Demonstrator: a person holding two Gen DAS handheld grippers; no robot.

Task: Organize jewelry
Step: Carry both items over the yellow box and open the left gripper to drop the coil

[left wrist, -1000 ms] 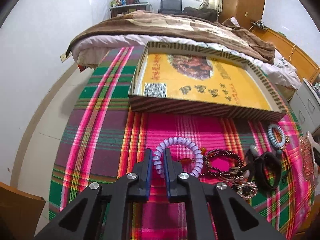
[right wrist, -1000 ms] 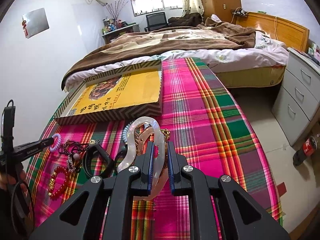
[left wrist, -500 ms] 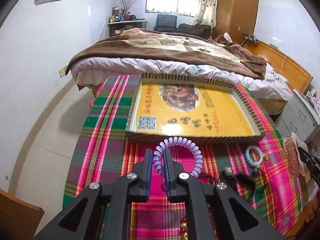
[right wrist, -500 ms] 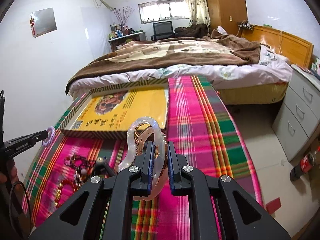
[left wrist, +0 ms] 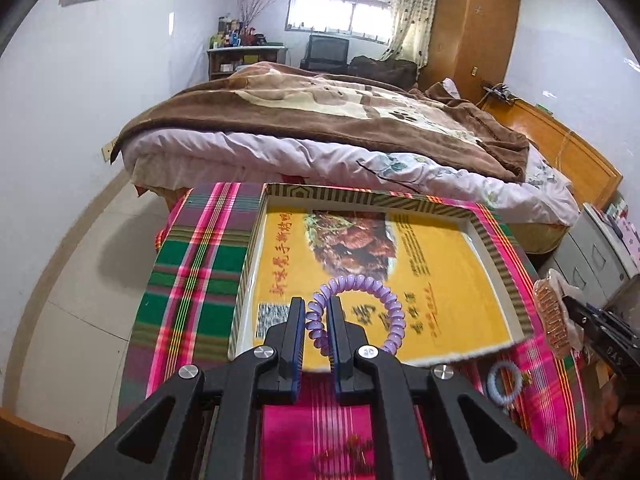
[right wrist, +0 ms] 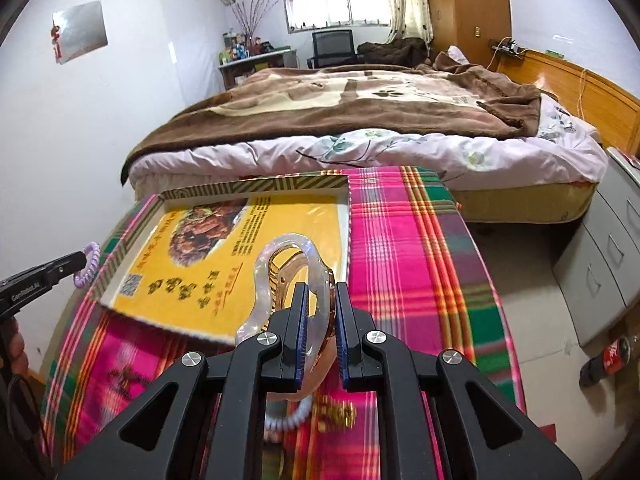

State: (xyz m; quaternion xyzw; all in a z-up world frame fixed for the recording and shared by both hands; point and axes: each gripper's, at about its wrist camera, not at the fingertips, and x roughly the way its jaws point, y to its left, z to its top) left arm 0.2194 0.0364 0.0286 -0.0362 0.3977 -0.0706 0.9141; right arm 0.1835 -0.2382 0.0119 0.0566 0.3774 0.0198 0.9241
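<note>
Left hand-held gripper [left wrist: 316, 312], marked "GenRobot.AI", pinches purple coil bracelet [left wrist: 360, 300]; right [right wrist: 319, 304] grips hair claw [right wrist: 288, 276].

The left gripper [left wrist: 314, 320] pinches a purple spiral bracelet [left wrist: 358, 312] between its fingers, holding it above the near part of the striped-rim box [left wrist: 496, 248] with a yellow printed sheet inside. At the right edge, the right gripper [left wrist: 592, 320] carries a hair clip [left wrist: 554, 312]. A pale blue bracelet [left wrist: 505, 383] lies on the plaid cloth [left wrist: 192, 280] near it.
</note>
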